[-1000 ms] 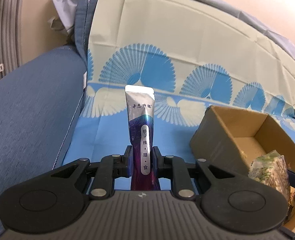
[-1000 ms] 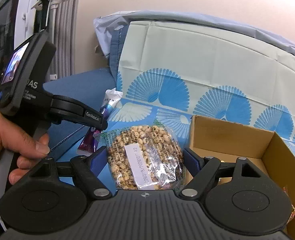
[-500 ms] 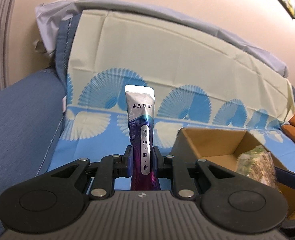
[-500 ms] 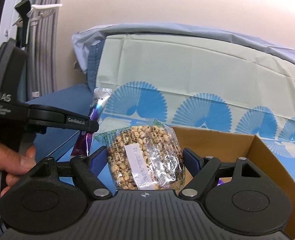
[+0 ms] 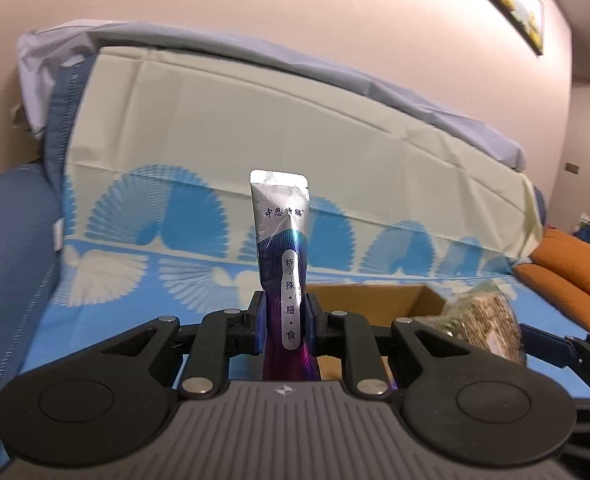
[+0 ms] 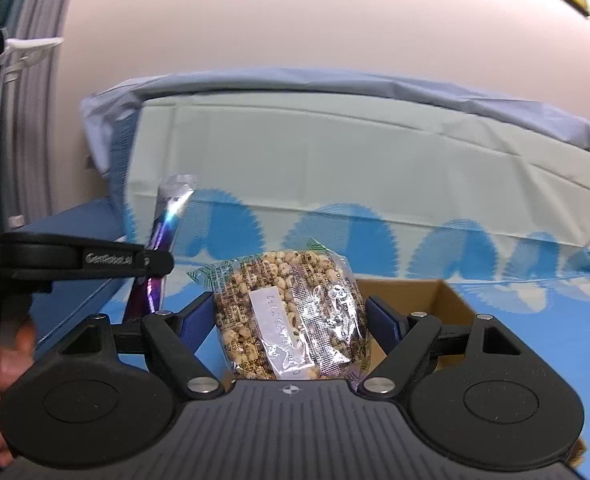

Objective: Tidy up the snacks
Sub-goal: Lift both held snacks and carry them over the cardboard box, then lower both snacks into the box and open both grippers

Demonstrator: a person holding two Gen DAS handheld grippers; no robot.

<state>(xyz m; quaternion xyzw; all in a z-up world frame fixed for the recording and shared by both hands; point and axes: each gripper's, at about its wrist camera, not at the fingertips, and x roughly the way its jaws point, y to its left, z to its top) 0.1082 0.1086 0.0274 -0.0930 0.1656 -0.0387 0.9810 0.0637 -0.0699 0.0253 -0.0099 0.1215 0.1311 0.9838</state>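
snack sachet (image 5: 285, 264) upright in left claw (image 5: 283, 318), puffed-snack bag (image 6: 291, 314) in right claw (image 6: 293, 322).

The cardboard box (image 6: 423, 300) is largely hidden behind the cereal bag (image 6: 291, 316); the framed picture (image 5: 507, 0) is cut off at the top edge; the far patterned cloth (image 6: 375, 216) is blurred.

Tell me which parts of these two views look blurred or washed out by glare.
Left wrist view: silver-purple foil stick sachet sharp, top edge glaring; blue fan-print cloth smeared. Right wrist view: clear plastic puffed-cereal bag sharp with glints; background soft.
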